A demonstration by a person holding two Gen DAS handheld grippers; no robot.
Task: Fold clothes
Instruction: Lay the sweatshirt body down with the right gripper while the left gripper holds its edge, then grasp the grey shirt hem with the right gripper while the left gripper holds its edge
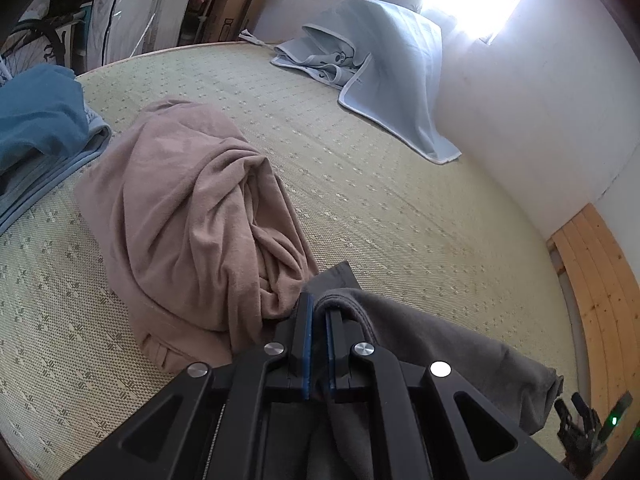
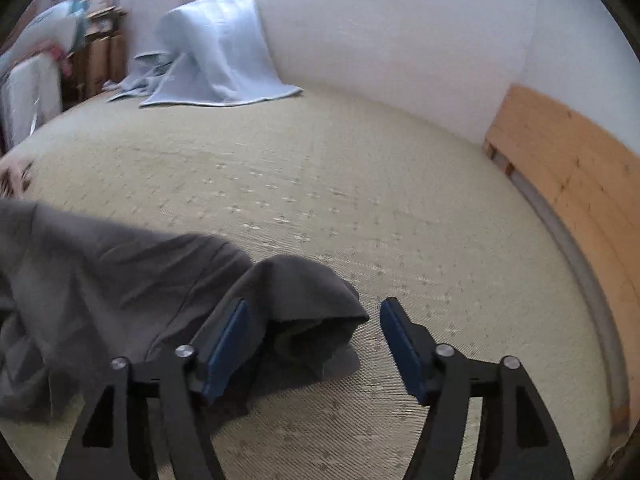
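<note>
A dark grey garment [image 1: 440,352] lies across the near part of the woven bed mat [image 1: 360,200]. My left gripper [image 1: 318,300] is shut on a fold of its edge, with the cloth pinched between the blue pads. Just left of it sits a crumpled pinkish-brown garment [image 1: 188,220] in a heap. In the right wrist view the grey garment [image 2: 120,264] stretches in from the left, and its loose end lies between the wide-apart fingers of my right gripper [image 2: 314,312]. That gripper is open, and neither blue pad presses on the cloth.
Blue clothes [image 1: 36,128] are piled at the mat's left edge. A light blue blanket [image 1: 380,68] is draped at the far corner by the white wall. A wooden bed frame [image 2: 568,168] runs along the right side. Bare mat [image 2: 320,168] lies ahead.
</note>
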